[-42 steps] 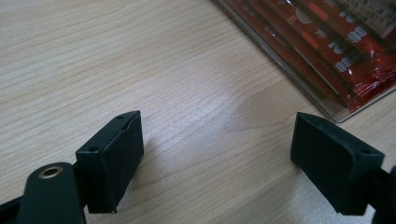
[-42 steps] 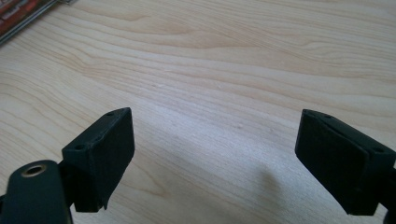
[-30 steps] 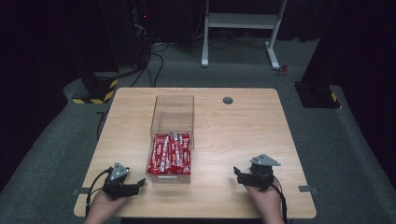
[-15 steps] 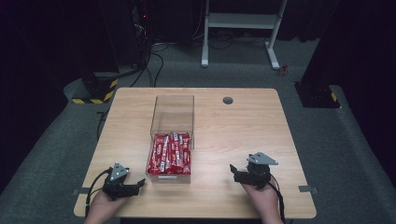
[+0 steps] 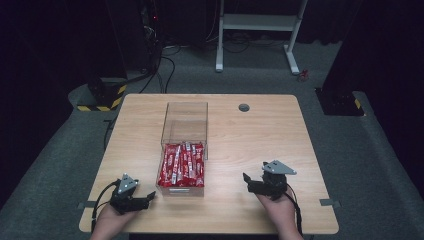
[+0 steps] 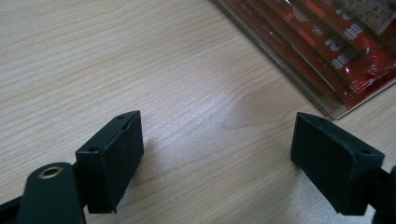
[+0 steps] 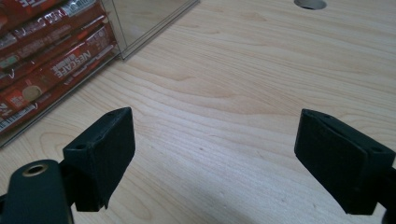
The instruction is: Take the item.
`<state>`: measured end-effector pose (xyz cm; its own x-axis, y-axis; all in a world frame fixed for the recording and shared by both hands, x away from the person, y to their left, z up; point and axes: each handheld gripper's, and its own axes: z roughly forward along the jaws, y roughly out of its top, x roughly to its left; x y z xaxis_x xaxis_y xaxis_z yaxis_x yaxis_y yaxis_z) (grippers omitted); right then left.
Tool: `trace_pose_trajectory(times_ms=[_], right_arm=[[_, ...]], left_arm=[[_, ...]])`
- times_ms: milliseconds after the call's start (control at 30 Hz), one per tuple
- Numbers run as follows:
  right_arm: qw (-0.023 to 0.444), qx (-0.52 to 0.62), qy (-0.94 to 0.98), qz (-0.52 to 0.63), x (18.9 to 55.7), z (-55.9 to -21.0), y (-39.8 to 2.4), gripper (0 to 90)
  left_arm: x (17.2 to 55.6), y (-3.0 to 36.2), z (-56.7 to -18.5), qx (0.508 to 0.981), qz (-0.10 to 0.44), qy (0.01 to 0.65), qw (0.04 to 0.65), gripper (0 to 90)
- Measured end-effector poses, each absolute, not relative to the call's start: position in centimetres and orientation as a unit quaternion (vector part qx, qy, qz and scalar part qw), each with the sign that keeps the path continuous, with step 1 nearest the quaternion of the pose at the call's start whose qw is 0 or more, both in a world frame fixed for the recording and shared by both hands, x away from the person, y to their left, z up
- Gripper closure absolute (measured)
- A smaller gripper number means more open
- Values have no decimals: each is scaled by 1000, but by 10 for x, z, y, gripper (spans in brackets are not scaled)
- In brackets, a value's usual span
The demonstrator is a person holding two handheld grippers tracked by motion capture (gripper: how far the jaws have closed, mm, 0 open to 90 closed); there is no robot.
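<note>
at the near edge of the table (image 5: pixel 300 135), the left gripper (image 5: pixel 146 198) and right gripper (image 5: pixel 246 179) both gape wide and hold nothing. between them sits a clear box (image 5: pixel 184 150), its near half packed with red sachets (image 5: pixel 182 164). the sachets look light, soft and slippery, best pinched at a sealed end; the box looks stiff and thin-walled. bare wood lies on both sides, its far half open.

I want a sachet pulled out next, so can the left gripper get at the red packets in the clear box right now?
Probably yes. The left gripper sits open beside the clear box, bare table between them. The red packets lie uncovered at the near end, though the box wall means reaching in from above.
</note>
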<state>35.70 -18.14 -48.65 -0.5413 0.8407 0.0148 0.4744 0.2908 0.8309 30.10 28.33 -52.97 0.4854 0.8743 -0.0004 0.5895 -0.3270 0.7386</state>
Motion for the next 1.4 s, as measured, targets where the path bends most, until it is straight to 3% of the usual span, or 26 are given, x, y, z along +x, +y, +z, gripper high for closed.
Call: trace_pose_trajectory(times_ms=[1400], right_arm=[[182,355,789,466,361,-453,-106,141]], left_arm=[[301,284,-530,791,205,458,349,175]])
